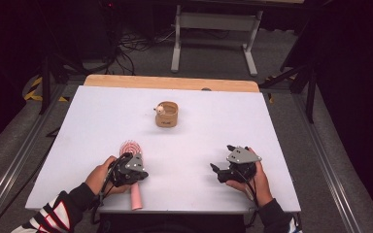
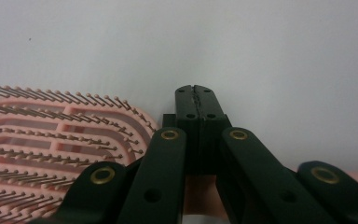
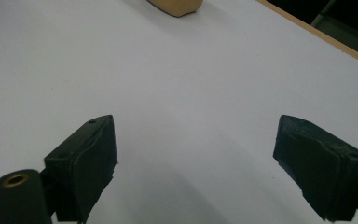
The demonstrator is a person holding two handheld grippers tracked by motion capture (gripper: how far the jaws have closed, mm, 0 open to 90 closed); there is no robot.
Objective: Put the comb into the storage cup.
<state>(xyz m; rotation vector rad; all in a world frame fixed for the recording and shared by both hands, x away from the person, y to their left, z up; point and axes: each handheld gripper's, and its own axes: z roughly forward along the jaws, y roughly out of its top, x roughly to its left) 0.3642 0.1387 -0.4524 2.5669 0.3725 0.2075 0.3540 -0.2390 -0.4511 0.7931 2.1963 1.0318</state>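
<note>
On the white table [image 1: 102, 126] a pink paddle hairbrush [image 1: 132, 160] lies near the front edge, bristles up, its round head pointing away from the person and its handle reaching back to the table's edge. The left gripper [image 1: 138, 172] sits directly over the brush where the head meets the handle, held in the person's left hand [image 1: 99, 175]. In the left gripper view its two black jaws are pressed flat together with nothing between them, tips [image 2: 196, 91] just past the rim of the brush head [image 2: 51, 140], whose rows of brown-tipped bristles lie to the left; a strip of pink shows beneath the jaws. The right gripper [image 1: 221, 172] rests on bare table well to the right, in the right hand [image 1: 252, 182], jaws spread wide and empty, as the right gripper view confirms [image 3: 196, 154]. Farther back, near the table's middle, stands a small tan round container [image 1: 166, 115] with a pale little figure at its rim. No writing or brand can be read on any item.
</note>
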